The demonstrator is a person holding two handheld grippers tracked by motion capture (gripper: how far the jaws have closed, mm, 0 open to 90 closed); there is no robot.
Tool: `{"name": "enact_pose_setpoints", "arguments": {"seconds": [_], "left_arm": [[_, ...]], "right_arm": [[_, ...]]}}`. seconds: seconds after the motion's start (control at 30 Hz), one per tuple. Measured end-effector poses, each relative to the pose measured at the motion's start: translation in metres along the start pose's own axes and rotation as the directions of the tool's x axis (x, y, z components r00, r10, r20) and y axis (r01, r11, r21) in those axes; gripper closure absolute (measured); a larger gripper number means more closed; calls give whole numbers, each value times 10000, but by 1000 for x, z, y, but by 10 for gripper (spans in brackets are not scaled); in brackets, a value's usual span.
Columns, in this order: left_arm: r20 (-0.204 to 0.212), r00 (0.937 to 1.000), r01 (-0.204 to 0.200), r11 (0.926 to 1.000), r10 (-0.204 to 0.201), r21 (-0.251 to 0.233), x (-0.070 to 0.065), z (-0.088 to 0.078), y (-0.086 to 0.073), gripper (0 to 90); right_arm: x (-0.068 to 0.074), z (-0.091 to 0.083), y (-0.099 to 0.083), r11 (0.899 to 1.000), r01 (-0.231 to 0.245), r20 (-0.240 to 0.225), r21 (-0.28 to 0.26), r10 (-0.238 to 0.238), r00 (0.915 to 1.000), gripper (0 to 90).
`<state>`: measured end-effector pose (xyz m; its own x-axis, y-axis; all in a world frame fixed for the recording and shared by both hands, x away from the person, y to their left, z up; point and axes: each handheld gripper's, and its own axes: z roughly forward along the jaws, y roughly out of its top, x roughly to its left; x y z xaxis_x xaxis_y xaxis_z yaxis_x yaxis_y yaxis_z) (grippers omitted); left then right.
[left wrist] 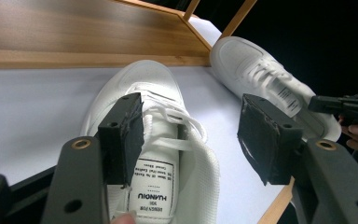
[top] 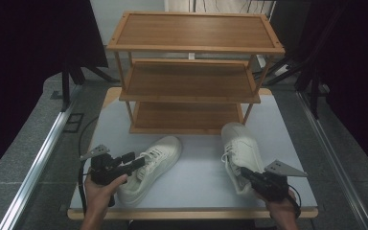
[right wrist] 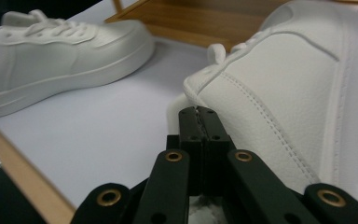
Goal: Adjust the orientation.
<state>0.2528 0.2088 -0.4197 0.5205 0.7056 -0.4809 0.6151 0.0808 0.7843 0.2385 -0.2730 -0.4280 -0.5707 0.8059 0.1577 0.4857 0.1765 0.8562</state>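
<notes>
Two white sneakers lie on the pale table top in front of a wooden rack. Over the heel opening of the left sneaker (top: 155, 160) (left wrist: 144, 84) my left gripper (top: 135, 161) (left wrist: 191, 116) stands open. One jaw is by the tongue label and the other hangs off the shoe's side. At the heel of the right sneaker (top: 242, 143) (right wrist: 298, 93) my right gripper (top: 246, 173) (right wrist: 199, 114) has its jaws pressed together on the thin collar edge. The left sneaker (right wrist: 51, 46) also lies far off in the right gripper view.
A three-tier bamboo shoe rack (top: 191, 48) stands at the back of the table (top: 196, 184), its shelves bare. The table's front wooden edge runs just under both hands. Dark curtains and stand legs flank the table.
</notes>
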Motion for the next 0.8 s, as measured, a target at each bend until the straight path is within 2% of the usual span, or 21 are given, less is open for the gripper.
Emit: {"name": "enact_pose_setpoints", "arguments": {"seconds": [0.07,0.1,0.13,0.17,0.2,0.23,0.3,0.33,0.43,0.57,0.6,0.63,0.67,0.7,0.8], "left_arm": [[4,10000,54,10000,-54,-6,1,0,0,406],[7,10000,74,10000,-74,14,1,0,0,406],[9,10000,67,10000,-67,26,1,1,-1,406],[9,10000,67,10000,-67,26,1,1,-1,406],[29,10000,62,10000,-62,15,1,1,-1,406],[29,10000,62,10000,-62,15,1,1,-1,406],[26,10000,82,10000,-82,16,1,1,0,406],[39,9999,108,9999,-108,-4,1,1,-1,407],[63,9999,141,9999,-140,-22,2,1,0,407],[70,9999,153,9999,-153,-37,1,0,0,408],[81,9999,150,9999,-150,-30,1,0,0,408],[92,9998,151,9999,-150,-25,1,0,-1,408],[92,9998,151,9999,-150,-25,1,0,-1,408],[106,9998,157,9999,-156,-33,1,0,0,408],[105,9998,144,9999,-143,-61,1,-1,0,408]], "right_arm": [[-4,-3,-1,9999,-132,95,-96,133,9999,894],[-10,-6,-1,9993,-293,279,-246,300,9992,892],[-21,-11,-3,9984,-540,609,-176,550,9966,867],[-21,-11,-3,9984,-540,609,-176,550,9966,867],[-33,-14,-8,9955,-909,1035,-250,930,9903,832],[-33,-14,-8,9955,-909,1035,-250,930,9903,832],[-47,-18,-13,9934,-1138,1540,-157,1148,9814,827],[-56,-24,-16,9851,-1645,1120,-495,1691,9792,832],[-55,-26,-15,9875,-1503,1359,-470,1554,9785,828],[-34,-28,-5,9945,-826,1210,-643,899,9886,824],[-34,-28,-5,9945,-826,1210,-643,899,9886,824],[-23,-26,-2,9967,-516,1035,-619,579,9929,822],[-23,-26,-2,9967,-516,1035,-619,579,9929,822],[-15,-23,-2,9982,-278,918,-536,327,9952,821],[-9,-20,-3,9987,-208,810,-474,246,9964,822]]}}
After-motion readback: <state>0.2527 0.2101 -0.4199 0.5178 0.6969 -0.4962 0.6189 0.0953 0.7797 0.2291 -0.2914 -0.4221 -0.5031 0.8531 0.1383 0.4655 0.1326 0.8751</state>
